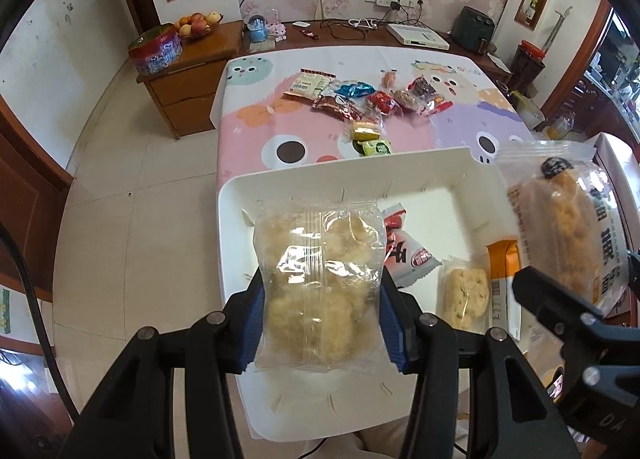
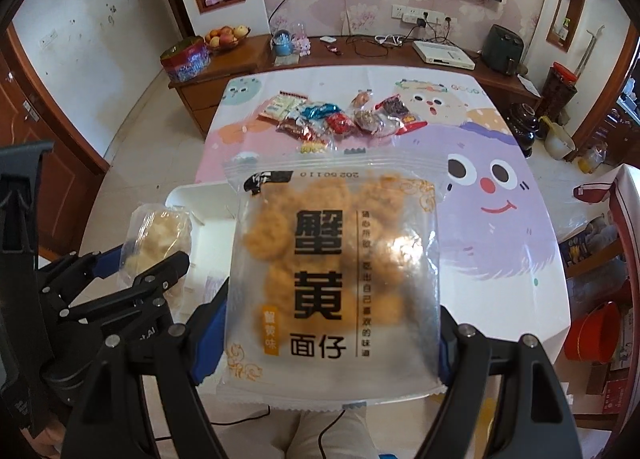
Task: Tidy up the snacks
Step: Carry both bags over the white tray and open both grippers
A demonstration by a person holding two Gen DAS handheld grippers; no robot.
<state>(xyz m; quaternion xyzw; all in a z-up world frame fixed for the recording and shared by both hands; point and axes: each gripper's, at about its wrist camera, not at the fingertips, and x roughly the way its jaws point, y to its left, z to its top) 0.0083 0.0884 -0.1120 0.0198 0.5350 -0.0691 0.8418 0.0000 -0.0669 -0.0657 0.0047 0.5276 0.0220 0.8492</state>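
My left gripper [image 1: 320, 323] is shut on a clear pack of pale rice cakes [image 1: 318, 283] and holds it above the white tray [image 1: 280, 179]. My right gripper [image 2: 332, 343] is shut on a large clear bag of orange crab-roe snacks [image 2: 336, 271] with black print. That bag also shows at the right of the left wrist view [image 1: 568, 231], and the rice cake pack shows at the left of the right wrist view [image 2: 160, 243]. In the tray lie a red-and-white packet [image 1: 408, 255], a wrapped biscuit [image 1: 466, 295] and an orange box [image 1: 502, 271].
A heap of loose snack packets [image 1: 360, 99] lies on the cartoon tablecloth [image 1: 256, 139] beyond the tray, with a green packet [image 1: 376, 147] nearest. A wooden sideboard [image 1: 188, 91] with a fruit bowl and a tin stands behind. Tiled floor lies to the left.
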